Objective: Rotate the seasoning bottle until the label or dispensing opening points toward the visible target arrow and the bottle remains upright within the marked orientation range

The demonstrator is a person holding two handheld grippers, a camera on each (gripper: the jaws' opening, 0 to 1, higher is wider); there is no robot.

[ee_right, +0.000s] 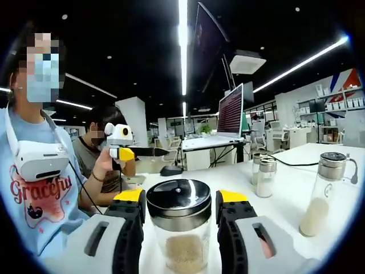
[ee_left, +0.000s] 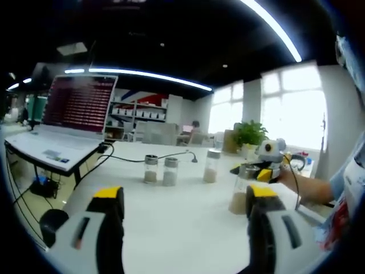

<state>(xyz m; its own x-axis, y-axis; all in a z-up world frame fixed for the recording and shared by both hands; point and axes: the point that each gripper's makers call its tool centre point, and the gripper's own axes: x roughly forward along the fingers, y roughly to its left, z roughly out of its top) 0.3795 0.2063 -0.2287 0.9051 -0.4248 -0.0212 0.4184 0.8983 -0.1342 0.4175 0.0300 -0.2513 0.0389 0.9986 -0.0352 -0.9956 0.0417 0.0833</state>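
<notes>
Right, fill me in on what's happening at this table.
A person is working with two handheld grippers on a white table. The right gripper has its jaws around a seasoning bottle with a metal lid, standing upright with pale granules inside. The left gripper hangs open over bare table, holding nothing. Three more shakers stand further back, near a laptop. No target arrow is visible.

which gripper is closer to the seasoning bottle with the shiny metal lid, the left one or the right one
Right. The right gripper has its jaws on either side of the seasoning bottle. The left gripper is open over the white table, clearly short of that bottle.
</notes>
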